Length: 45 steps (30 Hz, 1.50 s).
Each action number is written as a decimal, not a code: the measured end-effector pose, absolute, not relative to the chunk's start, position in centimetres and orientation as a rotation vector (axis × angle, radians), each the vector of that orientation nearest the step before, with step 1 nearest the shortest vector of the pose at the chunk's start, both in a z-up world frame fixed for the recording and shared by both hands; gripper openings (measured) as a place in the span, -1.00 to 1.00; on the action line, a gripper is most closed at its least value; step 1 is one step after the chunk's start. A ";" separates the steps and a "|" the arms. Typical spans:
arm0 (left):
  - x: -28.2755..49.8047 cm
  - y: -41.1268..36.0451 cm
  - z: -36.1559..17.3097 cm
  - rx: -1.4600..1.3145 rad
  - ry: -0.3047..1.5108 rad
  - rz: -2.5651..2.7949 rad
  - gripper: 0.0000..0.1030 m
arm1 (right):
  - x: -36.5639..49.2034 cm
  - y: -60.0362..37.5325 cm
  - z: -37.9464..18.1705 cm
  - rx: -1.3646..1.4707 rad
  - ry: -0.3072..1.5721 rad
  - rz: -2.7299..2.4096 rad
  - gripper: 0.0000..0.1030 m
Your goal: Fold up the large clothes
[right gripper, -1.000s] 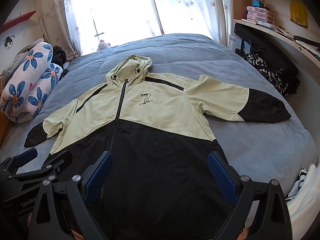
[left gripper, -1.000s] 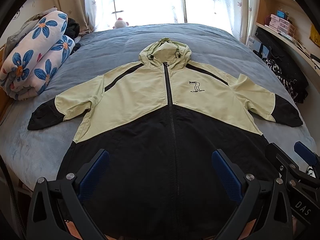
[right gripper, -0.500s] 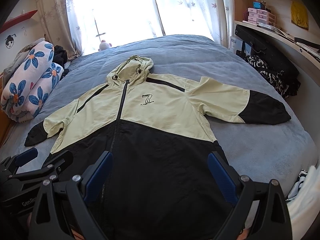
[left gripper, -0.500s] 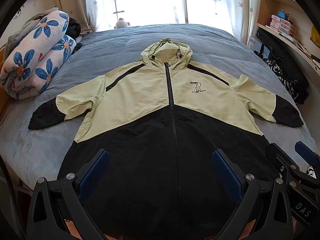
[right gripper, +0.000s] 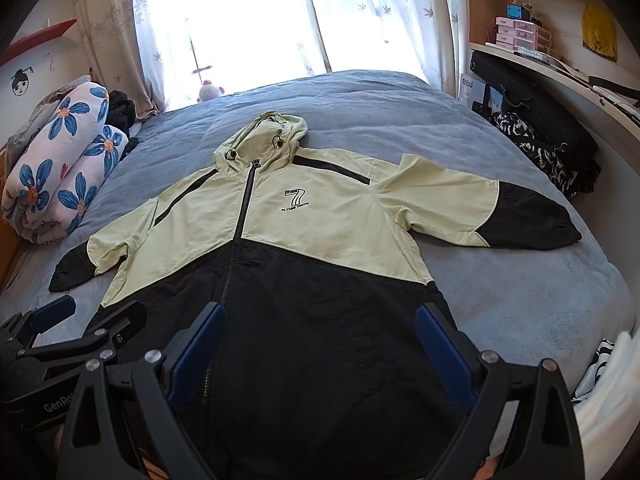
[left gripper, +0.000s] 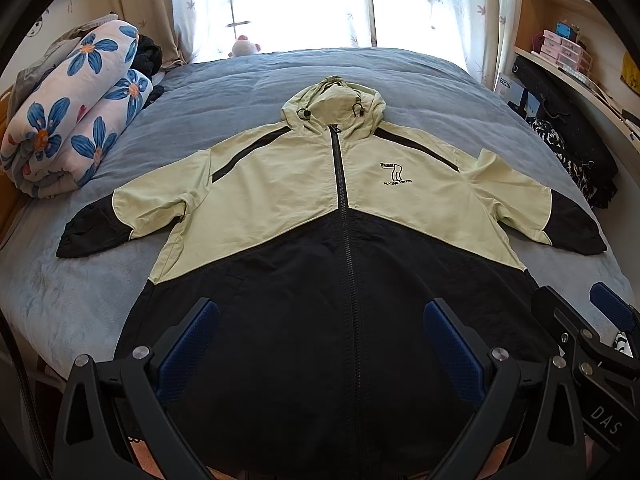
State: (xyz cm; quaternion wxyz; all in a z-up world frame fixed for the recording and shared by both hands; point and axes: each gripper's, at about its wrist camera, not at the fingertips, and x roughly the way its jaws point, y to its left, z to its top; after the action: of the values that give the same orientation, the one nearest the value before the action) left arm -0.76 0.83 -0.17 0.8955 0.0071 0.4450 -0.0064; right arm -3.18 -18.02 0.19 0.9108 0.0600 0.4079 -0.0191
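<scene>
A rolled floral quilt (left gripper: 68, 116) sits at the bed's (left gripper: 60, 300) left edge. A pale-green and black hooded jacket (left gripper: 340, 216) lies flat, zipped, sleeves spread. The left gripper (left gripper: 320, 332) and right gripper (right gripper: 320, 332) hover side by side above its hem, jaws wide apart, empty.

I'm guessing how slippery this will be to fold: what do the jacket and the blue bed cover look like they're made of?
The jacket looks like thin woven synthetic, perhaps nylon: matte, with fine crinkles and crisp seams. The bed cover looks like soft plush or fleece: a fuzzy, dull nap with soft ridges. Both are judged by look alone.
</scene>
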 end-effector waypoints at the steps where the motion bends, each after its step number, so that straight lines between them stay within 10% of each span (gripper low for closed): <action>1: -0.7 0.8 -0.1 0.015 0.922 -0.014 0.97 | -3.2 -18.0 0.2 0.123 0.841 -0.040 0.87; 45: 0.8 2.3 0.2 -0.017 0.939 0.017 0.98 | -2.5 -17.0 0.8 0.094 0.842 -0.031 0.87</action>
State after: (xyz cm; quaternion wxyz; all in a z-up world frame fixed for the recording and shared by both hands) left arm 0.83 2.34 0.16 0.8918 -0.0083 0.4523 0.0082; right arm -2.48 -17.01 0.79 0.9114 0.0457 0.4086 -0.0152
